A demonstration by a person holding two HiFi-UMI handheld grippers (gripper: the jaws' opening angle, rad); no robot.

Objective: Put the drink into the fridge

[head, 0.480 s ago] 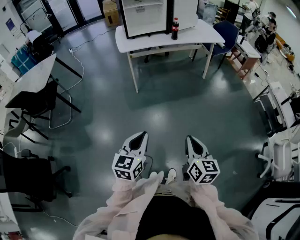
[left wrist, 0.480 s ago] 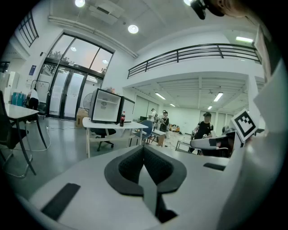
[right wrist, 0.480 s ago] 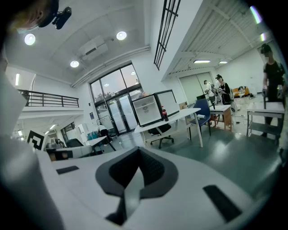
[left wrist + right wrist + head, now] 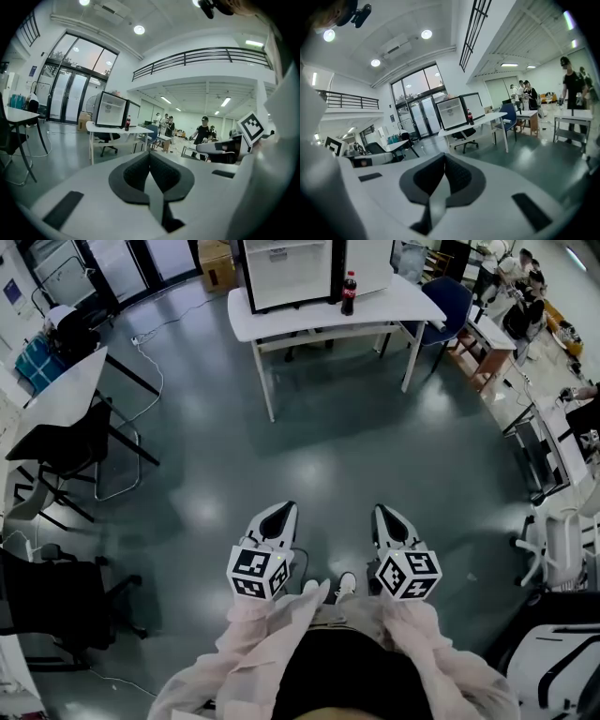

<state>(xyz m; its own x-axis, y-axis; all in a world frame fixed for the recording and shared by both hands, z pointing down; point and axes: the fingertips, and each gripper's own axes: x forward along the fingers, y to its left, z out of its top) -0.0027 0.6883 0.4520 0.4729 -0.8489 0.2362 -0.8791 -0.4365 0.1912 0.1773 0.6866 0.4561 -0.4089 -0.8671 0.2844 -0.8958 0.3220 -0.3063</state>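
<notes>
A dark cola bottle [image 4: 348, 292] with a red cap stands on the white table [image 4: 309, 320] far ahead, just right of the small fridge [image 4: 286, 273]. The bottle [image 4: 127, 123] also shows small in the left gripper view, and the bottle [image 4: 469, 116] in the right gripper view, beside the fridge [image 4: 452, 114]. My left gripper [image 4: 279, 513] and right gripper [image 4: 384, 515] are held low in front of me, side by side over the floor, several steps from the table. Both are shut with nothing between the jaws.
A black chair [image 4: 61, 451] and a second white table [image 4: 61, 390] stand at the left. A blue chair [image 4: 450, 306] sits right of the fridge table. White chairs [image 4: 553, 554] and desks line the right side, with people [image 4: 520, 310] beyond. Open grey floor [image 4: 328, 446] lies ahead.
The view has shifted slightly: the table, fridge and bottle sit a touch higher and further left in the head view. Both grippers keep their pose.
</notes>
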